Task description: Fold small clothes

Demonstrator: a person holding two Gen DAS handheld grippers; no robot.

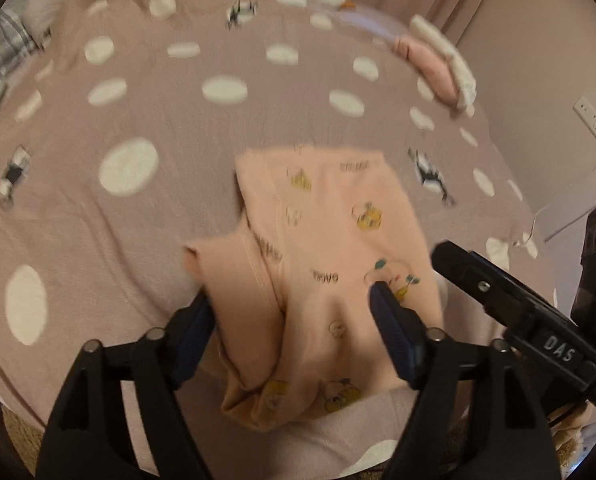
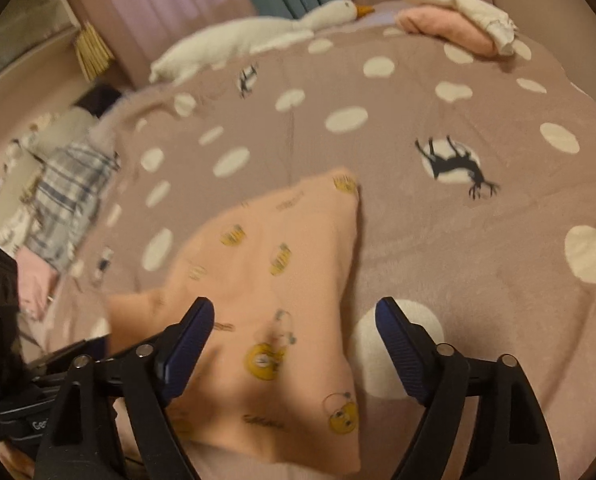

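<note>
A small peach garment with yellow cartoon prints lies partly folded on the dotted mauve blanket. My left gripper is open, its jaws spread over the garment's near part, with a bunched fold between them. The right gripper's body shows at the right of the left wrist view. In the right wrist view the garment lies below my right gripper, which is open, its left finger over the cloth and its right finger over the blanket.
A white goose plush lies at the blanket's far edge. A stack of folded pink and cream clothes sits at the far right. Plaid cloth lies at the left. Curtains hang behind. A wall socket is at the right.
</note>
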